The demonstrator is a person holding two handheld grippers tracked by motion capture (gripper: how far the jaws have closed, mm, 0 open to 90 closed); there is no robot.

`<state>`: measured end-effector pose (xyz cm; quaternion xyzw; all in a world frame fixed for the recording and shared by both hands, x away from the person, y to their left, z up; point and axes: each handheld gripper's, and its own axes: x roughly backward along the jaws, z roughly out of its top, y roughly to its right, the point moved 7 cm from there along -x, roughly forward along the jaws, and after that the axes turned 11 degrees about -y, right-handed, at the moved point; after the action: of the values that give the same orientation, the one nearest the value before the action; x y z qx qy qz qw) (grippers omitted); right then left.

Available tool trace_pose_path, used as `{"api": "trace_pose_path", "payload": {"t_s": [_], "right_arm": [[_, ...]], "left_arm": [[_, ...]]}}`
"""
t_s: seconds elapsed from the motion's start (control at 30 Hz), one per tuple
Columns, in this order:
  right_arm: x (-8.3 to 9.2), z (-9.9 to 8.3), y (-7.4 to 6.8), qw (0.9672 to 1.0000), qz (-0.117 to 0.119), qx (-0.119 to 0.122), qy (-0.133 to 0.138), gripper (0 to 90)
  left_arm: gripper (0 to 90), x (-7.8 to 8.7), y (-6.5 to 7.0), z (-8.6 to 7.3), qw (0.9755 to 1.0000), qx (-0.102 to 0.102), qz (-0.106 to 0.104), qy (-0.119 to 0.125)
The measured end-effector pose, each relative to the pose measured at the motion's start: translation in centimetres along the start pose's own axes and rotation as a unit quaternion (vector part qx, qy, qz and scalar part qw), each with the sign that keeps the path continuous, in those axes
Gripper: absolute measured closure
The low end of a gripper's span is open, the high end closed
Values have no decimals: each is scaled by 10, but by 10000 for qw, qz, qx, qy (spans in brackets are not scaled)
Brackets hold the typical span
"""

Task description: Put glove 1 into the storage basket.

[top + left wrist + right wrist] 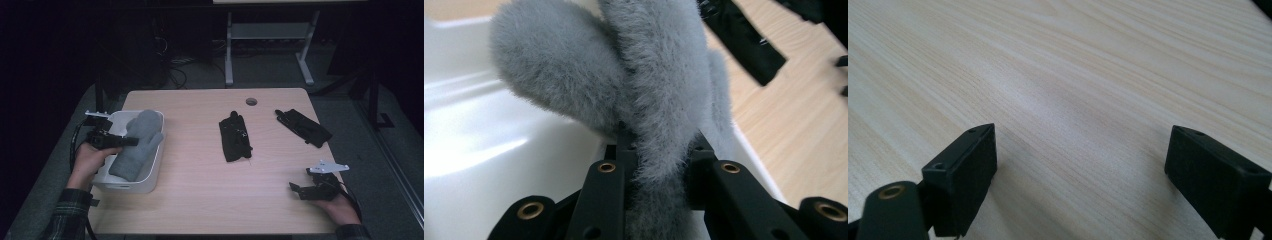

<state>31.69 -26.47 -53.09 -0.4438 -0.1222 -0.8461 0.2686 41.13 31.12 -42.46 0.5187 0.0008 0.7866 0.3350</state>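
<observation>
The left hand-held gripper (131,141) sits over the white bin (150,176) at the tabletop's (200,200) left edge, and its jaws are clamped on the fuzzy grey mitten (137,147). In the left gripper view the grey mitten (659,100) bulges out either side of the black jaws, pinched in a fold of pile rather than anywhere firm. Most of it lies inside the white bin (499,150), with a lobe draped toward the wall nearest the middle of the tabletop.

My worry is that thin grip on soft fleece. If the mitten is pulled or lifted, I'd guess the pile could slide out of the jaws and the thing would flop over the bin's wall onto the wood. The bin looks light as well, and it stands right at the left edge. A sideways tug on the cloth could drag or tip it toward that edge.

The right hand-held gripper (302,191) rests low near the near-right corner with its jaws spread wide on nothing. In the right gripper view there is bare wood grain between the jaws of the right hand-held gripper (1078,170).

Two black gloves wait further back, one black glove (234,137) near the centre and the other black glove (302,127) toward the far-right corner. That one lies close to the right edge, and a careless sweep could push it off.
</observation>
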Motion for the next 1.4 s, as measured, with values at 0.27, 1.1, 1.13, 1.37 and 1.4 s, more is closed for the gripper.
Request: {"api": "trace_pose_path", "payload": {"t_s": [0.27, 1.1, 1.13, 1.37, 1.4], "right_arm": [[0, 0, 0, 10000, -1, 1, 0, 133], [0, 0, 0, 10000, -3, 0, -1, 133], [0, 0, 0, 10000, -3, -1, -1, 133], [0, 0, 0, 10000, -5, -13, -11, 121], [0, 0, 0, 10000, -5, -14, -12, 120]], "left_arm": [[735, -21, -18, -8, 9991, 251, 123, -308], [268, 3, -24, -5, 9947, 133, 1019, 17], [266, 5, -15, -1, 9953, -1, 965, 99], [254, 1, 25, 15, 9959, -493, 683, 314], [254, 1, 25, 15, 9959, -493, 683, 314]]}}
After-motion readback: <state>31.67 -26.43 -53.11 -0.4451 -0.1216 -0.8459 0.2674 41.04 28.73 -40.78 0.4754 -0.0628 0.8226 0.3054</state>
